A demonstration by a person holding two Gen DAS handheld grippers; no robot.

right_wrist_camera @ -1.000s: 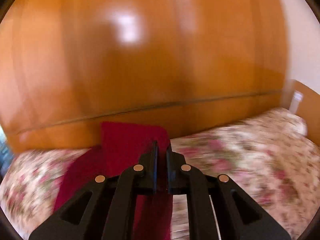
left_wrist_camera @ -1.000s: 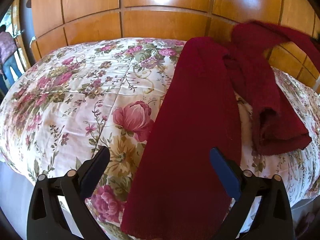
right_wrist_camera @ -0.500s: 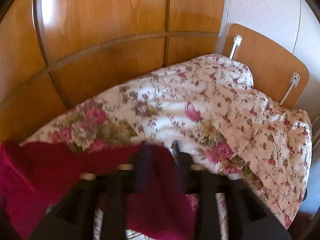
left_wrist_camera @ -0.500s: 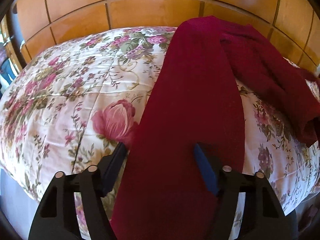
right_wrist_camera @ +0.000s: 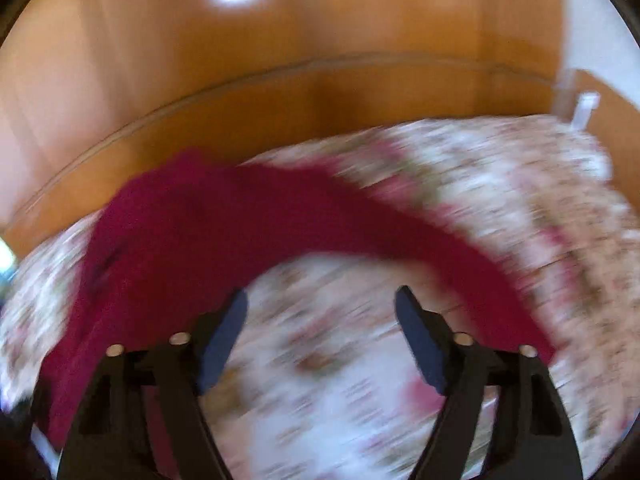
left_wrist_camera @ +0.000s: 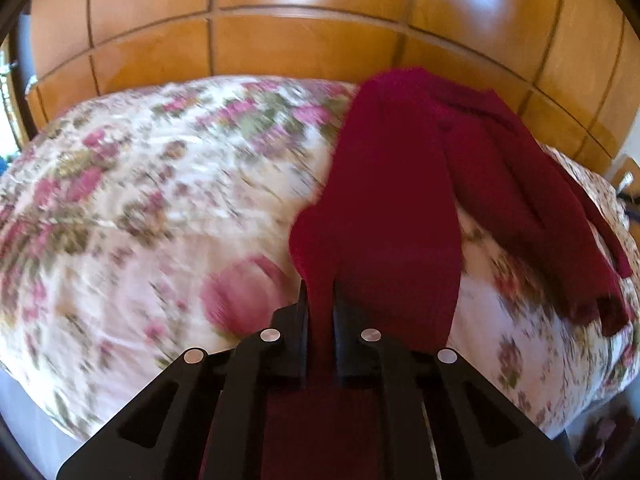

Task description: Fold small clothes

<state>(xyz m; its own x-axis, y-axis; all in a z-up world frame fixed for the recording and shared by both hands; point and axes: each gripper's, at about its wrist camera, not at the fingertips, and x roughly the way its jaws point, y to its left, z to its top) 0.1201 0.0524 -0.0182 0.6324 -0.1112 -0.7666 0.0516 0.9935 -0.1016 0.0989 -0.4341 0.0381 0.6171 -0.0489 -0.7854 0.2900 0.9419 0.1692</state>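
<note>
Left tongs (left_wrist_camera: 320, 312) are pinched on the near end of the dark red garment (left_wrist_camera: 392, 184), which stretches away across the floral bed (left_wrist_camera: 140, 200) toward the wooden wardrobe (left_wrist_camera: 304, 44); right tongs (right_wrist_camera: 320, 316) gape wide over the quilt, holding nothing, with the garment's other length curving just beyond them. I judge a fold is starting: next, carry the pinched end over onto the far half, evenly.

A dark red garment (left_wrist_camera: 392, 184) of soft, matt knitted cloth lies on a bed (left_wrist_camera: 160, 200) covered in smooth, floral-printed quilted fabric. On the far side, glossy varnished wood panelling (left_wrist_camera: 304, 40) reflects bright light. The left gripper (left_wrist_camera: 320, 320) and right gripper (right_wrist_camera: 320, 312) are matt black plastic with small shiny metal pins.
</note>
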